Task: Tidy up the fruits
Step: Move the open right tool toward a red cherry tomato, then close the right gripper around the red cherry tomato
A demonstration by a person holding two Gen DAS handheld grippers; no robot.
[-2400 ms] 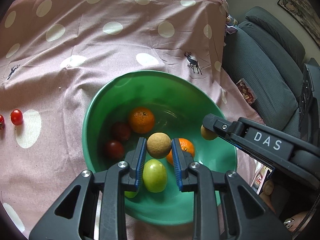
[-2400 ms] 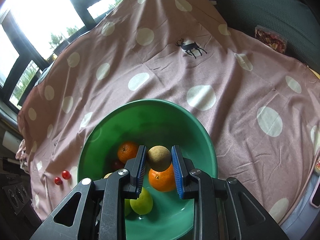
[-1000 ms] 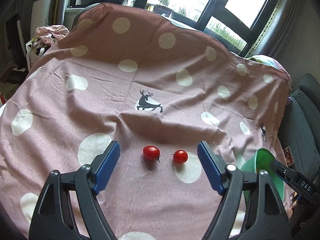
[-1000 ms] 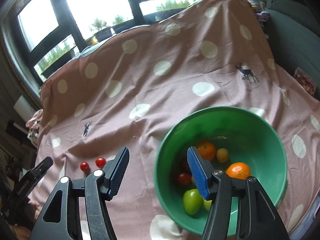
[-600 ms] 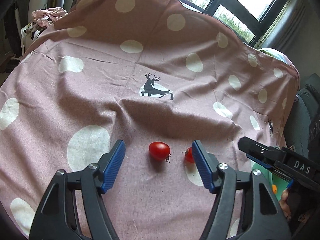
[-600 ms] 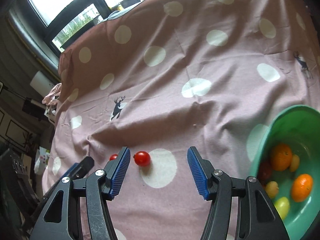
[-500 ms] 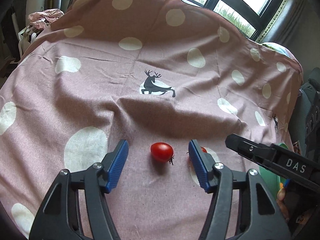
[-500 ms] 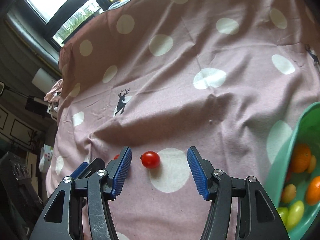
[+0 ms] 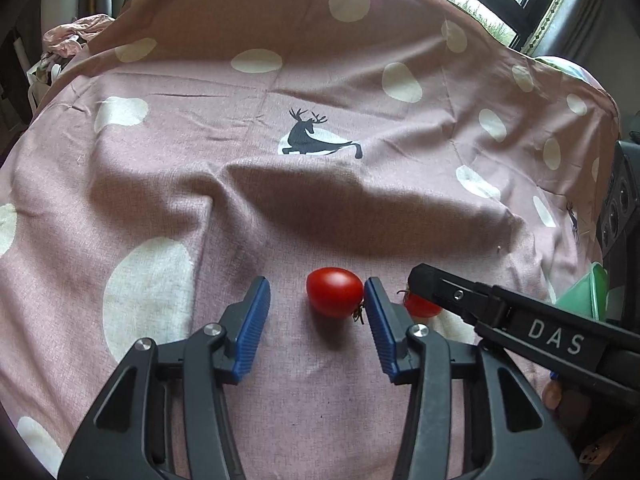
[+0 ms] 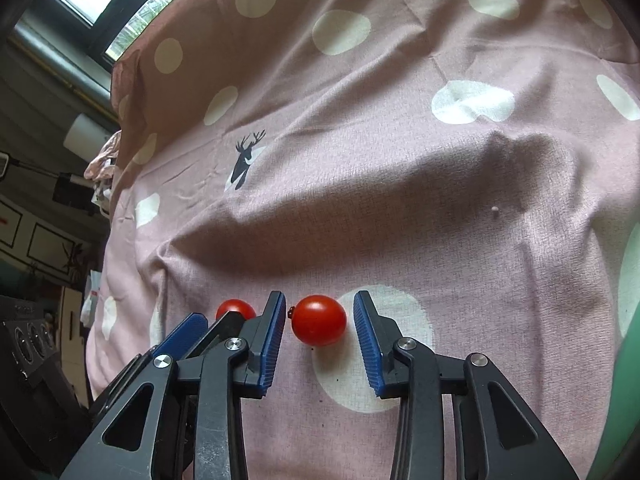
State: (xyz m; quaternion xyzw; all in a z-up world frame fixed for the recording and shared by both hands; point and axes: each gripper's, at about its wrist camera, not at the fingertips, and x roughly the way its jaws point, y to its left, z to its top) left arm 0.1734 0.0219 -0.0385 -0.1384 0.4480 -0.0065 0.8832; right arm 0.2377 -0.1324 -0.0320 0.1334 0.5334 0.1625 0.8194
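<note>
Tomatoes, two, lie low-centre on the dotted cloth (image 9: 320, 208); we straddle one tomato (image 9: 335, 291) with our left gripper (image 9: 316, 312), its neighbour (image 10: 319, 320) with our right gripper (image 10: 319, 326), jaws just closing, neither fruit clamped yet, for bowling.

Two tomatoes side by side on the cloth-draped surface (image 9: 320, 208). Left tomato (image 9: 335, 292) between the pads of the left tool (image 9: 316, 312), touching the right-hand pad, apart from the left-hand one. Right tomato (image 10: 319, 320) between the pads of the right tool (image 10: 320, 330), on a dot of the cloth, near both pads, contact unclear. Tools side by side, nearly touching. Deer print (image 9: 316, 138) behind the tomatoes. Bowl (image 9: 588, 296) off to the right, at the frame's edge.
</note>
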